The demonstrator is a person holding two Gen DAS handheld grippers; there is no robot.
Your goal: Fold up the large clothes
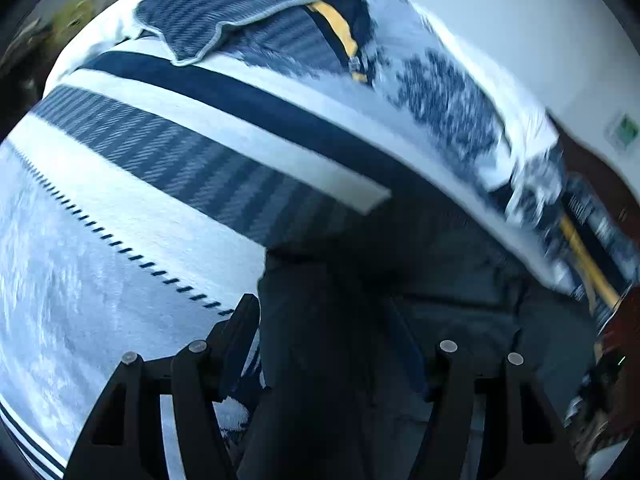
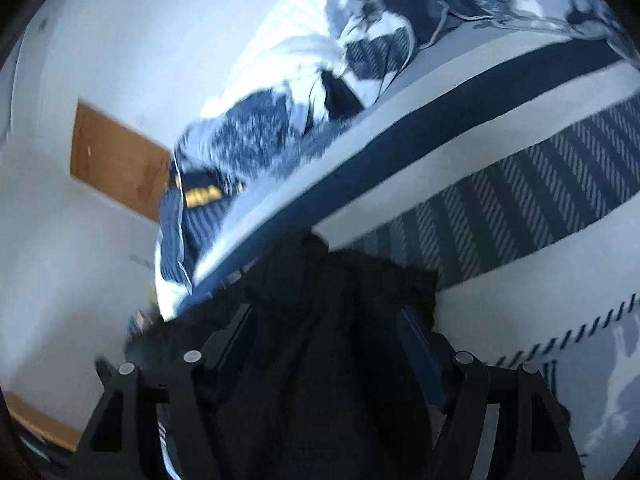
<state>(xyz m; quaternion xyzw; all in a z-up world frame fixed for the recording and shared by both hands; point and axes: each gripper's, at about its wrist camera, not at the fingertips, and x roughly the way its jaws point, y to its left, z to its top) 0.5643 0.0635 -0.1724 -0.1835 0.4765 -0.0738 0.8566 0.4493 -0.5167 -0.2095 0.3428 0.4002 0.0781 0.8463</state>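
Note:
A dark, near-black garment (image 1: pixel 460 312) fills the lower middle of the left wrist view and hangs between my left gripper's (image 1: pixel 324 328) fingers (image 1: pixel 240 320), which are shut on it. In the right wrist view the same dark garment (image 2: pixel 340 320) bunches between my right gripper's (image 2: pixel 324 336) fingers (image 2: pixel 416 340), also shut on it. Both grippers hold it just above a bed with a white, navy-striped cover (image 1: pixel 168 152), which also shows in the right wrist view (image 2: pixel 500 200). The rest of the garment is hidden below the frames.
A crumpled blue-and-white duvet with a yellow stripe (image 1: pixel 332 20) lies at the far end of the bed, and shows in the right wrist view (image 2: pixel 360 40). A white wall (image 2: pixel 100 60) with a wooden panel (image 2: pixel 116 160) stands beyond the bed's edge.

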